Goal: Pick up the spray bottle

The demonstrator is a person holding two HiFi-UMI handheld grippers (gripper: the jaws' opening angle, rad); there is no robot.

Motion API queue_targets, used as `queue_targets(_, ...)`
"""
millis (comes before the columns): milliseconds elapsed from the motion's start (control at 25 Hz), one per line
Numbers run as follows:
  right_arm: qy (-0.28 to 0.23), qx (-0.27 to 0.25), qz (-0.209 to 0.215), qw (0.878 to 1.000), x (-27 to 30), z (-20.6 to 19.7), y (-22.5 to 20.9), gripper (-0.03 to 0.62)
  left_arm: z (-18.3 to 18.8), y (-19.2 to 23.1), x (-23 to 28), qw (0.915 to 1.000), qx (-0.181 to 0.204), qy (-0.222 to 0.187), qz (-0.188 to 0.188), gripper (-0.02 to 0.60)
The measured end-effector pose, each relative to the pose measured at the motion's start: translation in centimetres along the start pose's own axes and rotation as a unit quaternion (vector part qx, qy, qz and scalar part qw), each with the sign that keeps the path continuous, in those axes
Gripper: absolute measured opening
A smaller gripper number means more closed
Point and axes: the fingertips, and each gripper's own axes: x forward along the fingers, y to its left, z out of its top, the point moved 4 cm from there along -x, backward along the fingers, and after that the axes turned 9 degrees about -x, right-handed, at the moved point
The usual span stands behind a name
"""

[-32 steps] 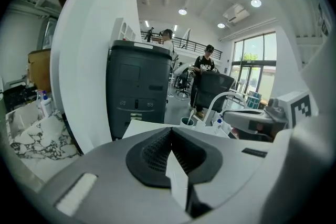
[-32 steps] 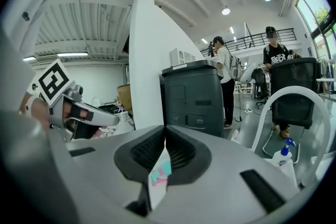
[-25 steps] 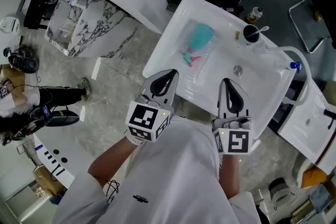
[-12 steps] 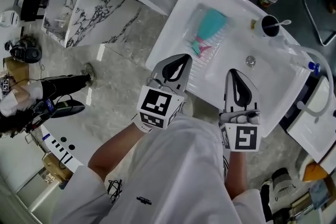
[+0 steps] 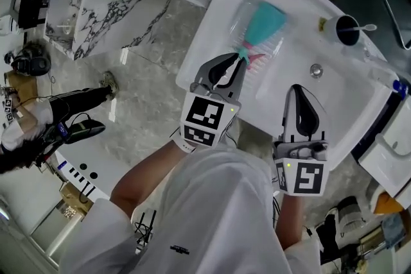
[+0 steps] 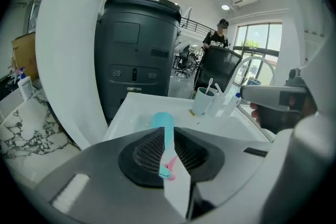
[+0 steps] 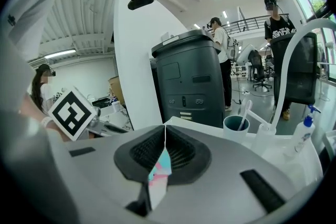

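A teal spray bottle point(image 5: 262, 24) with a pink trigger lies on its side in the white sink point(image 5: 218, 22). My left gripper point(image 5: 240, 57) hovers just short of the trigger end. Its jaws are opening, a narrow slit apart, with nothing between them. In the left gripper view the bottle point(image 6: 163, 121) shows through that slit beyond the gripper point(image 6: 169, 128). My right gripper point(image 5: 297, 88) is shut over the near side of the basin, to the right of the bottle. A sliver of the bottle point(image 7: 160, 168) shows past the tips of the gripper point(image 7: 165, 127) in the right gripper view.
A dark cup point(image 5: 347, 30) holding a toothbrush stands at the sink's far corner, with the drain point(image 5: 315, 70) in the basin. A white curved hose point(image 7: 283, 71) and a pump bottle point(image 7: 304, 131) are at the right. A dark bin point(image 6: 139, 55) stands behind. A person point(image 5: 38, 131) is at the left.
Both grippers came down and forward over the sink. The left one closed in on the bottle's trigger end and its jaws parted slightly. The right one stayed shut.
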Motion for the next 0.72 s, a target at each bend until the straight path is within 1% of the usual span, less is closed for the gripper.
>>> queue_targets(80,0.005,0.004,-0.004,1.000,0.4,-0.6,-0.1,0.006,-0.4,0.4,1.1,1.0000,0.002,0.007,0.001,0.077)
queue_targets(160,0.009,0.009,-0.006,1.000,0.7,-1.1,-0.3,0.006,-0.9,0.8,2.1,0.9999,0.005,0.016,0.000,0.079)
queue_targets(240,0.013,0.011,-0.006,1.000,1.0,-1.7,-0.3,0.006,-1.6,1.1,3.3,0.9993,0.013,0.035,-0.004,0.092)
queue_targets(320,0.018,0.010,-0.009,1.000,1.3,-2.2,-0.3,0.006,-2.6,1.4,4.5,0.9977,0.024,0.062,-0.012,0.142)
queue_targets(400,0.023,0.009,-0.009,1.000,1.5,-2.8,-0.1,0.006,-3.4,1.8,5.6,0.9963,0.027,0.080,-0.014,0.150)
queue_targets(720,0.037,0.031,-0.009,0.999,2.6,-4.9,-0.1,0.006,-5.1,2.9,9.3,0.9916,0.028,0.126,-0.010,0.172)
